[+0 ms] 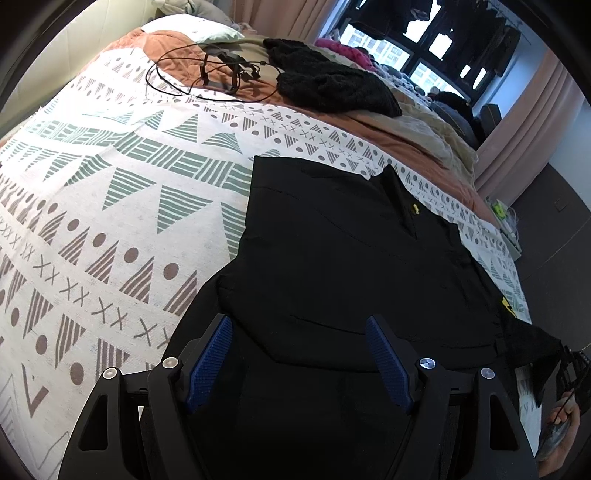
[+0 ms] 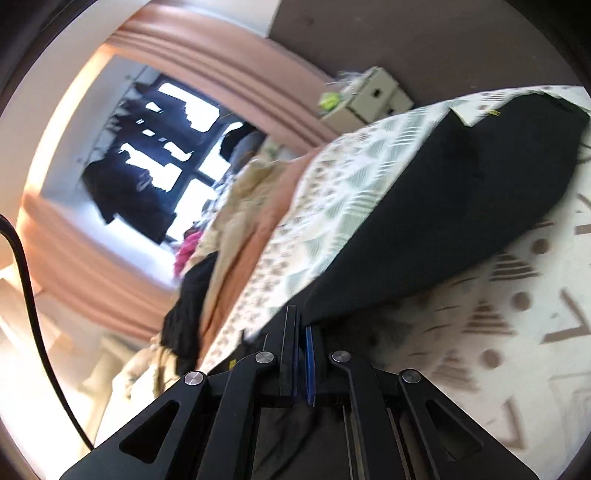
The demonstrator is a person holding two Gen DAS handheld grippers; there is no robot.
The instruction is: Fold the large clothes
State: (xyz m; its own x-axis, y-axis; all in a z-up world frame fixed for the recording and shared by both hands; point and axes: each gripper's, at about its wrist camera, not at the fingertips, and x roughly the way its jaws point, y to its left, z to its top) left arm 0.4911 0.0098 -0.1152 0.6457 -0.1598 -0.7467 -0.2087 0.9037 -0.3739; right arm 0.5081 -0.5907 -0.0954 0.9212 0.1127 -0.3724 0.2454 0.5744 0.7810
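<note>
A large black garment [image 1: 351,251] with a small yellow tag lies spread on the patterned bedspread [image 1: 110,221]. My left gripper [image 1: 299,325] hovers over its near part, jaws wide apart, blue pads [image 1: 214,354] bare with nothing between them. In the right wrist view the garment [image 2: 461,192] narrows to a corner that runs into my right gripper [image 2: 301,317], whose jaws are pressed together on the cloth. At the right edge of the left wrist view that corner [image 1: 532,347] hangs lifted off the bed, beside a person's hand [image 1: 561,417].
A black knitted item [image 1: 332,77] and looped black cables [image 1: 207,74] lie farther up the bed. A beige and rust pile of bedding [image 1: 424,125] lies toward the window [image 1: 424,44]. A pillow [image 1: 192,29] is at the head. White boxes [image 2: 373,96] stand beside the bed.
</note>
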